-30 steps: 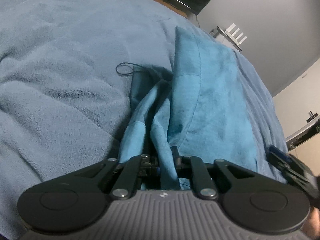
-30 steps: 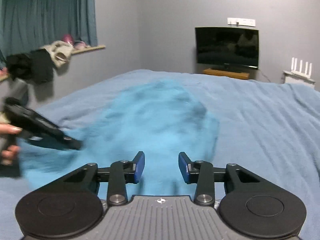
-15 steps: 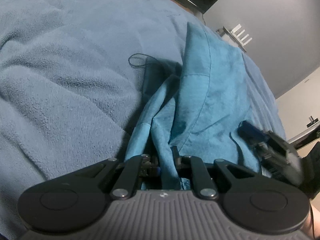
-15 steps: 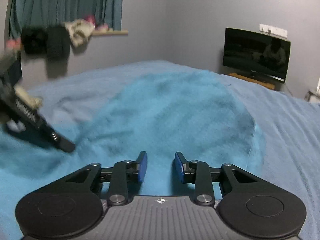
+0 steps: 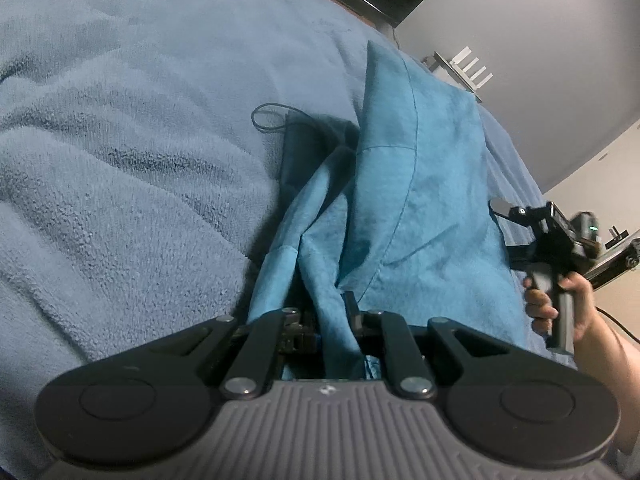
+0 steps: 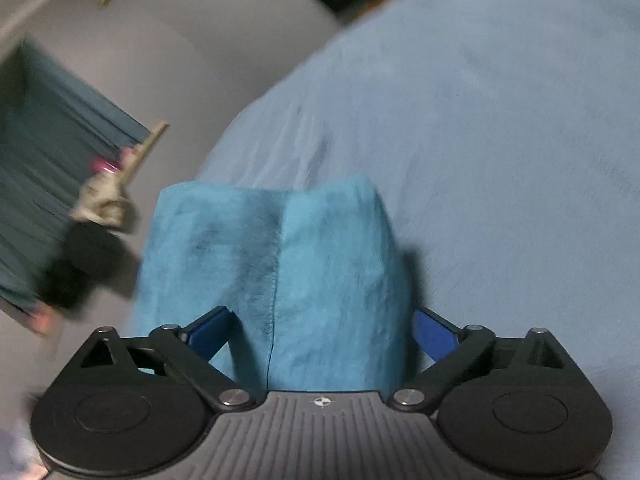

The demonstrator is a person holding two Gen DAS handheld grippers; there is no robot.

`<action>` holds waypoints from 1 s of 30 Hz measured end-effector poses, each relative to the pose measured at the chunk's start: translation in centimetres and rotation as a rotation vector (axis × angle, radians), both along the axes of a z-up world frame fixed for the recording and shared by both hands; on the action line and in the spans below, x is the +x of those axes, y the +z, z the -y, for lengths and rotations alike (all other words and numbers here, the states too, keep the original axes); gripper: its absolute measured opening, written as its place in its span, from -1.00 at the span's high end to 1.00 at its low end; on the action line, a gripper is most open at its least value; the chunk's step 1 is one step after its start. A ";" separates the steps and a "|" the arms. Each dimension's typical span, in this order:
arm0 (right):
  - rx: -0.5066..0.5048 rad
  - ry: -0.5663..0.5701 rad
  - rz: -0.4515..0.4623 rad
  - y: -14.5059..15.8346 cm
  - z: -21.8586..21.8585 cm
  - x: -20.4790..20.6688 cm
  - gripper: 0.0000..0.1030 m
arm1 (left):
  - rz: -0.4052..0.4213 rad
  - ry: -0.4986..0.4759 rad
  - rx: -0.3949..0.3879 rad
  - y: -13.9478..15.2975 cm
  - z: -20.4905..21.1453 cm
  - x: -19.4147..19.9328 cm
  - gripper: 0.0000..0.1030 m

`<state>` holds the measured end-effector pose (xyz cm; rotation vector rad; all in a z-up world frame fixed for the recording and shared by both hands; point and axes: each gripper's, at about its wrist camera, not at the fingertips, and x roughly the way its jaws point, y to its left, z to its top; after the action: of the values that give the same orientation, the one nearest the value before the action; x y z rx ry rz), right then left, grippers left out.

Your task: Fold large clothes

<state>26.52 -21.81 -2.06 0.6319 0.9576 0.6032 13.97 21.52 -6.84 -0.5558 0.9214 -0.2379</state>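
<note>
Left gripper (image 5: 334,314) clenching a gathered fold of the teal garment (image 5: 416,184), right gripper (image 6: 322,332) opening wide with the garment's edge lying loose between its blue pads (image 6: 434,334), the garment itself lying far along the pale blue blanket (image 5: 132,152) covering the bed.

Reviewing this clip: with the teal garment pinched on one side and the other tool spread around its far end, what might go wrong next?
1. The left tool pinches only a bunched strip of the teal garment; a pull may drag it crooked across the blanket.
2. The right tool is opening around a thick fold, and that view is blurred; closing now might catch uneven layers.
3. The loose drawstring could snag.
</note>
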 end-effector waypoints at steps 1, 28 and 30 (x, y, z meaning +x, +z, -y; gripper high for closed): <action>0.039 0.012 -0.045 -1.0 -0.1 0.9 -1.00 | -0.002 0.000 -0.002 -0.1 0.0 0.1 0.83; 0.195 -0.232 0.193 0.7 0.5 -7.4 -0.15 | -0.012 -0.090 0.081 0.1 5.0 3.5 0.85; 0.186 -0.247 0.197 1.7 2.2 -7.4 -0.15 | -0.003 -0.136 0.117 0.2 7.8 4.9 0.85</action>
<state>19.13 -23.99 -0.33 0.8269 0.6321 0.5265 18.92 13.75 -6.61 -0.3861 0.9704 -0.3044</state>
